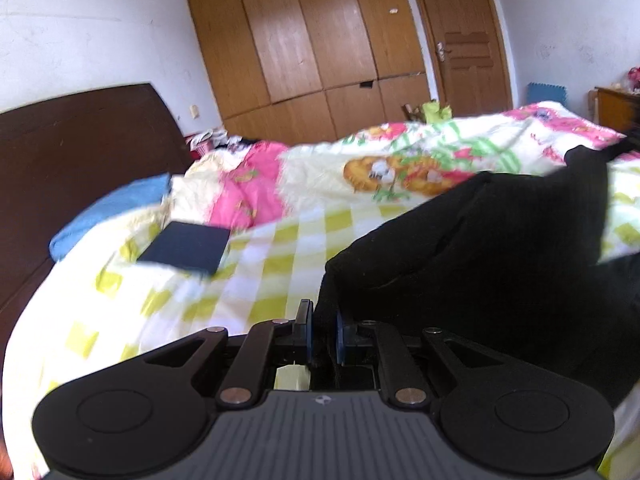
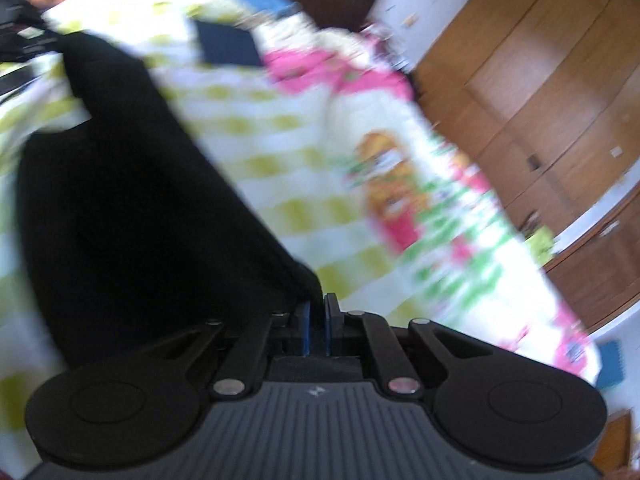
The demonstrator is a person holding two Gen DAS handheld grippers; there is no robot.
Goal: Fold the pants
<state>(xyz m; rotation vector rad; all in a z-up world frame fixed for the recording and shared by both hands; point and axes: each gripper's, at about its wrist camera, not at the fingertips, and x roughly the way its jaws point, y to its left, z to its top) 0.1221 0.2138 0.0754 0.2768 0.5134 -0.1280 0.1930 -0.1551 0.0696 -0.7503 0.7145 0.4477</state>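
Pinching the black pants (image 1: 480, 248), both the left hand-held gripper (image 1: 323, 330) and right hand-held gripper (image 2: 319, 314) are clamped on cloth.

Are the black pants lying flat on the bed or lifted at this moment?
Lifted, partly: the black fabric pants rise off the yellow checked bedsheet, pinched in the left claw and the right claw.

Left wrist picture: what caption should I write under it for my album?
Left gripper shut on a corner of the black pants over a yellow-checked bedsheet.
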